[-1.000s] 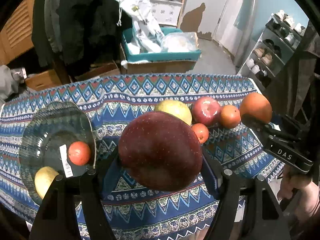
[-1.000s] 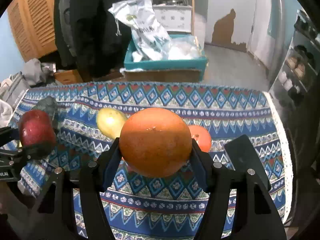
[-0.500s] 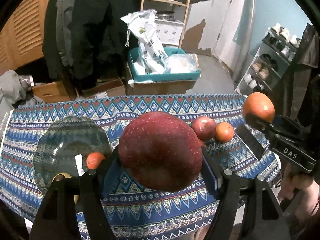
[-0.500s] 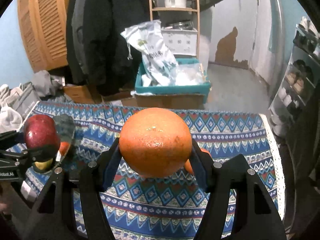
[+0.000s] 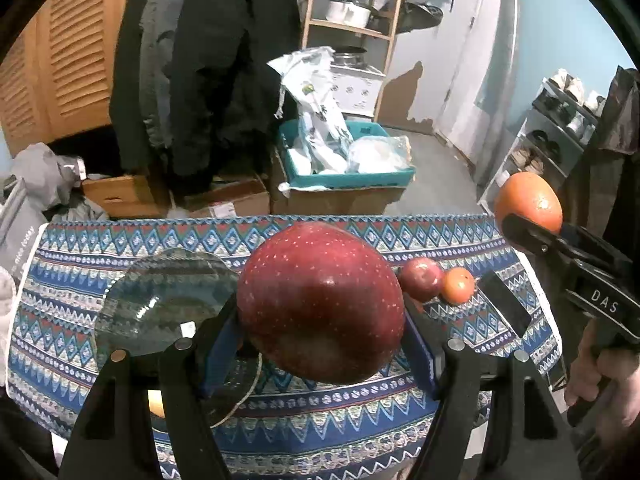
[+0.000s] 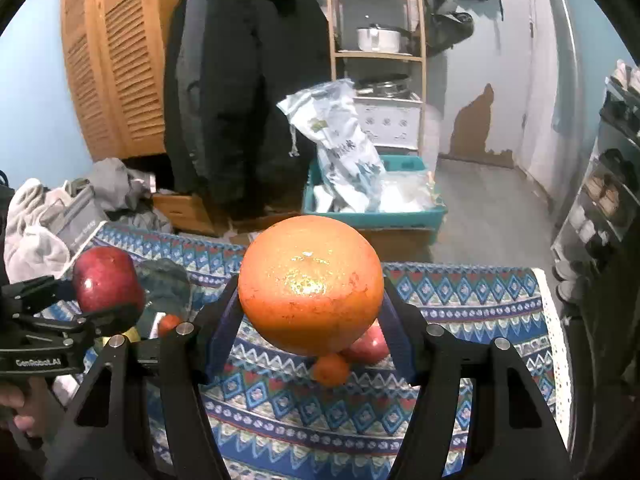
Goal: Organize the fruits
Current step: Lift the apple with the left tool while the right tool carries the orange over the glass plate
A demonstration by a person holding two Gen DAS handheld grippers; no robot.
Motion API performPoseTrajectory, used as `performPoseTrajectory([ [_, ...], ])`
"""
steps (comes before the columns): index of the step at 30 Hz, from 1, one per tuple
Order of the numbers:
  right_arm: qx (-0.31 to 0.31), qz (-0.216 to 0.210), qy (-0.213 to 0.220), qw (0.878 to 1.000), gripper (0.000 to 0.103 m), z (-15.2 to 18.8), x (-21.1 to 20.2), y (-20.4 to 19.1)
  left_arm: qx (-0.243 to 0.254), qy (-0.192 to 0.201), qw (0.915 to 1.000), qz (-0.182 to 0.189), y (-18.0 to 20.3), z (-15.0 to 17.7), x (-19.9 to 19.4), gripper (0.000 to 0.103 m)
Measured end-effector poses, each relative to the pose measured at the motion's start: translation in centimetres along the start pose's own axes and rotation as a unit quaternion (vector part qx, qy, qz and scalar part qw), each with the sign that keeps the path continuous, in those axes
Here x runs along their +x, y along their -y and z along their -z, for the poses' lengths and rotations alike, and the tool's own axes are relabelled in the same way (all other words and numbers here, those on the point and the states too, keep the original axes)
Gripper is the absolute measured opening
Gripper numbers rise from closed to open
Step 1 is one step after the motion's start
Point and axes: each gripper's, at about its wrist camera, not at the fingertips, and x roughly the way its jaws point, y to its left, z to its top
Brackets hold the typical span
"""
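My left gripper is shut on a big red apple, held high above the patterned tablecloth. My right gripper is shut on a large orange, also held high. Each shows in the other's view: the orange at the right, the apple at the left. A glass bowl sits on the cloth at the left, with a small orange-red fruit and a yellow fruit in it. A smaller red apple and a small orange lie on the cloth at the right.
A flat black object lies near the cloth's right edge. Beyond the table stand cardboard boxes, a teal crate with bags, hanging coats, a wooden shelf and a shoe rack.
Both grippers have risen and drawn back from the table, each still holding its fruit. The table and bowl now look smaller and lower in both views.
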Motion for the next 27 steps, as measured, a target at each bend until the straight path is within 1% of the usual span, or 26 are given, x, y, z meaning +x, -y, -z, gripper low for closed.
performPoseTrajectory([
  [11,-0.019,-0.027,-0.005,0.999,0.065,-1.3,1.7,-3.7,-0.024,0.012,0.9994,-0.023,-3.5,0.1,-0.8,0.075],
  [27,-0.049,-0.073,-0.028,0.996,0.065,-2.5,6.0,-10.6,-0.075,0.011,0.9953,-0.061,-10.3,1.2,-0.8,0.075],
])
